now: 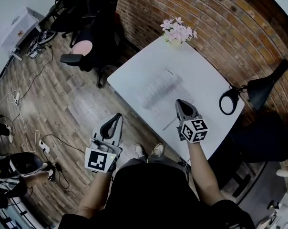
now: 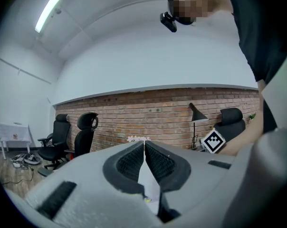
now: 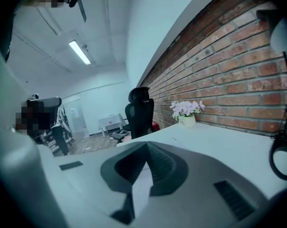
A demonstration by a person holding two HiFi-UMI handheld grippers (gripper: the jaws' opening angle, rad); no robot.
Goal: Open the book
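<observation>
A pale book (image 1: 158, 90) lies in the middle of the white table (image 1: 201, 66); it is blurred, and I cannot tell whether it is open or closed. My right gripper (image 1: 178, 102) hovers over the table just right of the book's near corner, its jaws shut with nothing between them. My left gripper (image 1: 117, 116) hangs off the table's near-left edge, above the wooden floor, also shut and empty. In the left gripper view the left gripper (image 2: 144, 144) has its jaws meeting at the tip. In the right gripper view the right gripper (image 3: 146, 147) hides the book.
A pot of pink flowers (image 1: 179, 31) stands at the table's far corner. A black desk lamp (image 1: 261, 90) with a ring (image 1: 228, 101) sits at the right edge by the brick wall. Black office chairs (image 1: 94, 27) and cables (image 1: 25, 123) occupy the floor to the left.
</observation>
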